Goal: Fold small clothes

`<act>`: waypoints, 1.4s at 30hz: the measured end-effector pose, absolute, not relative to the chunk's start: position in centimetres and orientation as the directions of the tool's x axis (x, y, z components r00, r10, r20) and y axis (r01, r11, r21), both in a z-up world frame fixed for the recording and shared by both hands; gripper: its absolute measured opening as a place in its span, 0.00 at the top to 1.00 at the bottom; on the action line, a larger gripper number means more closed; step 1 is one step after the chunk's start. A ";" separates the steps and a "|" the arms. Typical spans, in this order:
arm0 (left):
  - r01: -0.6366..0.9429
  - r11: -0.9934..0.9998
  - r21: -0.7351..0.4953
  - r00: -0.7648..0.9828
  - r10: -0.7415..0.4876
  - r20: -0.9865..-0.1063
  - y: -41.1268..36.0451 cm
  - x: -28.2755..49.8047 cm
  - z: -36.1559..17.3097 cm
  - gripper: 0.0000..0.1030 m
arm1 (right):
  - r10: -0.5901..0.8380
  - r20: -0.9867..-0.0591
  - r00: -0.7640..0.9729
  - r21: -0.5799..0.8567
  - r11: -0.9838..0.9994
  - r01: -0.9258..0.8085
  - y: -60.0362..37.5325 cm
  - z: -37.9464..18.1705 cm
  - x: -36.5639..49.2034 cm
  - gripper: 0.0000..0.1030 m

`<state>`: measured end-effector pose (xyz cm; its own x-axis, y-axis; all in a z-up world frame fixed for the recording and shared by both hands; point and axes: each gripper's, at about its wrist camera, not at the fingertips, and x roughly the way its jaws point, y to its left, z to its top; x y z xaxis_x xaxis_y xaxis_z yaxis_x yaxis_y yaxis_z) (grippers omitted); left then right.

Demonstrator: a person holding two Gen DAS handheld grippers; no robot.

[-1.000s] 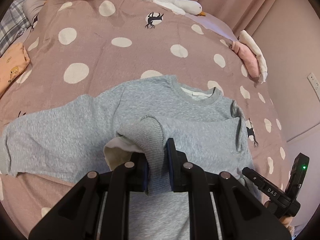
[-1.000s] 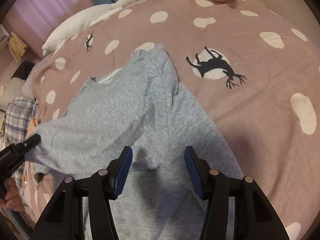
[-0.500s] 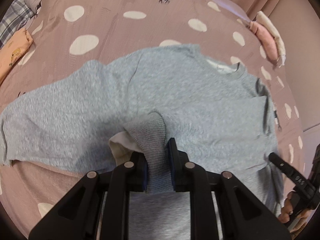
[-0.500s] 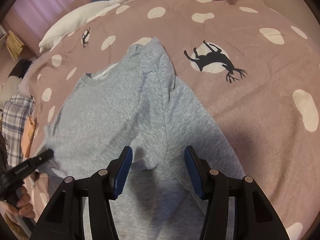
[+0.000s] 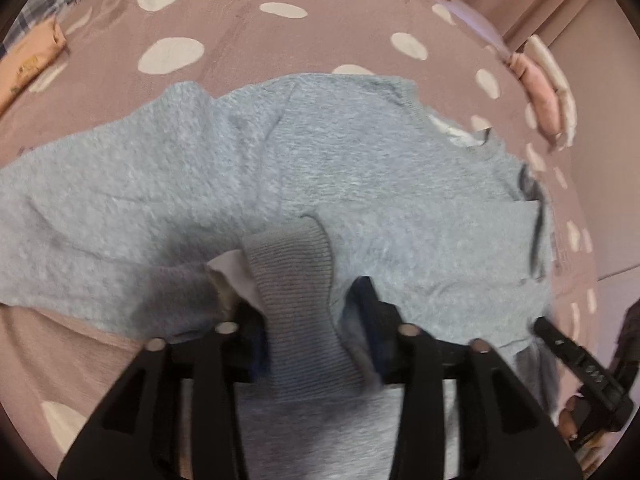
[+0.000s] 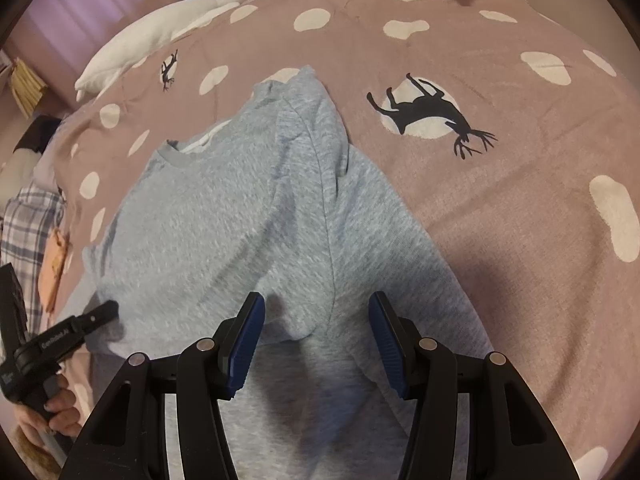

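sleeve: cuff (image 5: 298,292) laid over the sweater (image 5: 360,184), left gripper (image 5: 310,328) opening, cuff loose between its jaws
right gripper (image 6: 316,340): half open, holding nothing
left to do: other sleeve, body fold

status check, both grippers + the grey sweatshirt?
Left gripper opening, ribbed cuff between jaws, laid across grey sweatshirt. Right gripper open, empty, over the sweatshirt. Nothing in the way on the bedspread.

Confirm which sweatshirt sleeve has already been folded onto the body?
The sleeve with the ribbed cuff between the left gripper's opening jaws: it lies across the grey sweatshirt. The other sleeve lies spread out sideways on the bedspread.
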<state>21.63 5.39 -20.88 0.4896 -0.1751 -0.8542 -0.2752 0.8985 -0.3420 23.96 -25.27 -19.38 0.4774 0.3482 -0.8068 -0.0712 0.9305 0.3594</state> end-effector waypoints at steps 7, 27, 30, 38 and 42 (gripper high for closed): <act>-0.338 0.865 -0.370 0.494 -0.171 -0.852 5.5 19.5 -19.6 0.37 | 0.346 -0.815 0.466 0.346 0.934 -0.088 -25.1 -19.1 23.9 0.48; -0.489 0.724 -0.486 0.728 0.031 -0.685 14.9 8.4 -10.9 0.09 | 0.313 -0.638 0.703 0.361 0.928 -0.086 -27.6 -8.5 18.7 0.13; -0.524 0.706 -0.476 0.714 0.061 -0.697 15.8 8.1 -11.3 0.07 | 0.281 -0.629 0.725 0.314 0.945 -0.095 -27.1 -7.8 18.4 0.10; -0.569 0.671 -0.476 0.698 0.088 -0.711 17.8 6.4 -12.2 0.05 | 0.249 -0.629 0.736 0.265 0.959 -0.098 -26.4 -7.2 17.6 0.10; -0.583 0.657 -0.478 0.695 0.099 -0.712 18.6 5.9 -12.6 0.05 | 0.219 -0.617 0.756 0.225 0.970 -0.097 -25.6 -6.8 17.0 0.10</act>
<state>5.91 18.59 -12.58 0.6953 0.0986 -0.7119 -0.5829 0.6569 -0.4783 16.98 -25.64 -6.76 0.7556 0.2189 -0.6174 -0.0968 0.9695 0.2251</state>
